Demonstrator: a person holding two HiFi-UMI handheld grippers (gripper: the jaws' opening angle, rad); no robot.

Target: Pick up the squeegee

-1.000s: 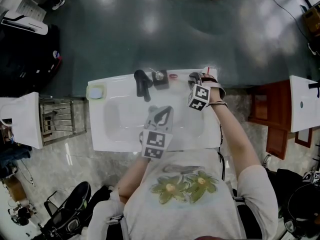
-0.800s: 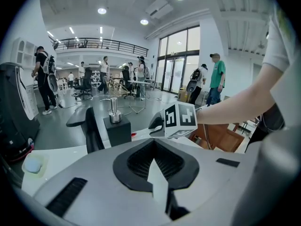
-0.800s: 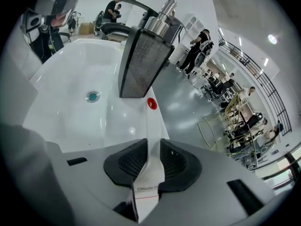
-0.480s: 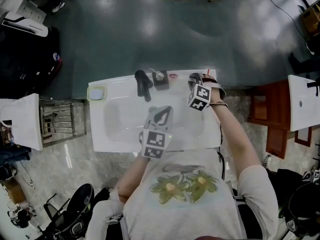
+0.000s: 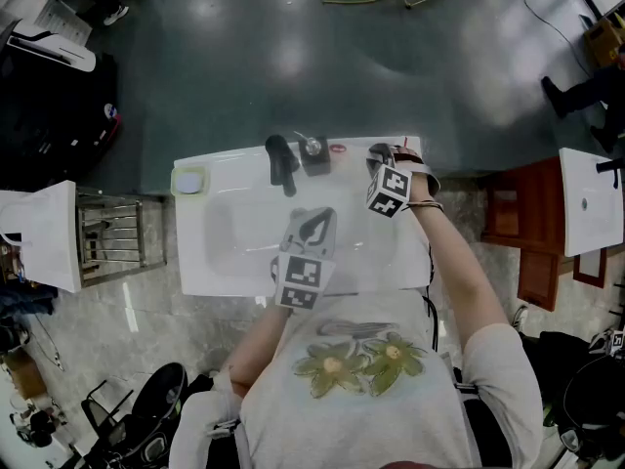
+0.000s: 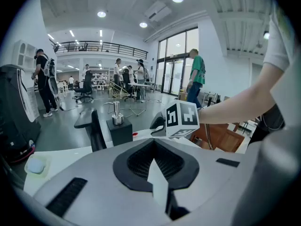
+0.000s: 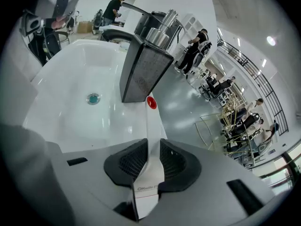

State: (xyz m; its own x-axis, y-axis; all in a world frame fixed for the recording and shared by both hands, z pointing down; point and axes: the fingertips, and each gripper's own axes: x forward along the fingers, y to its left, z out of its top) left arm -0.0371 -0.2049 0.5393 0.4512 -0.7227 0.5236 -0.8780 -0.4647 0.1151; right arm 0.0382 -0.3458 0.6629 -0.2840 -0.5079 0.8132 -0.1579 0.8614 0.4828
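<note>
The squeegee (image 7: 149,126) is a white handle with a red ring at its far end (image 5: 338,149), lying along the back rim of the white sink (image 5: 195,262). My right gripper (image 7: 146,157) is shut on that handle, low over the rim at the sink's back right (image 5: 378,154). The blade end is hidden behind the jaws. My left gripper (image 5: 314,225) hovers over the basin's front half, pointing toward the tap. Its jaws are shut on a thin white strip (image 6: 159,185); I cannot tell what the strip is.
A black soap dispenser (image 5: 312,152) with a chrome pump stands right beside the squeegee's red end (image 7: 151,102). A black tap (image 5: 280,162) rises left of it. A pale soap pad (image 5: 187,181) sits at the back left corner. The drain (image 7: 93,98) lies mid-basin.
</note>
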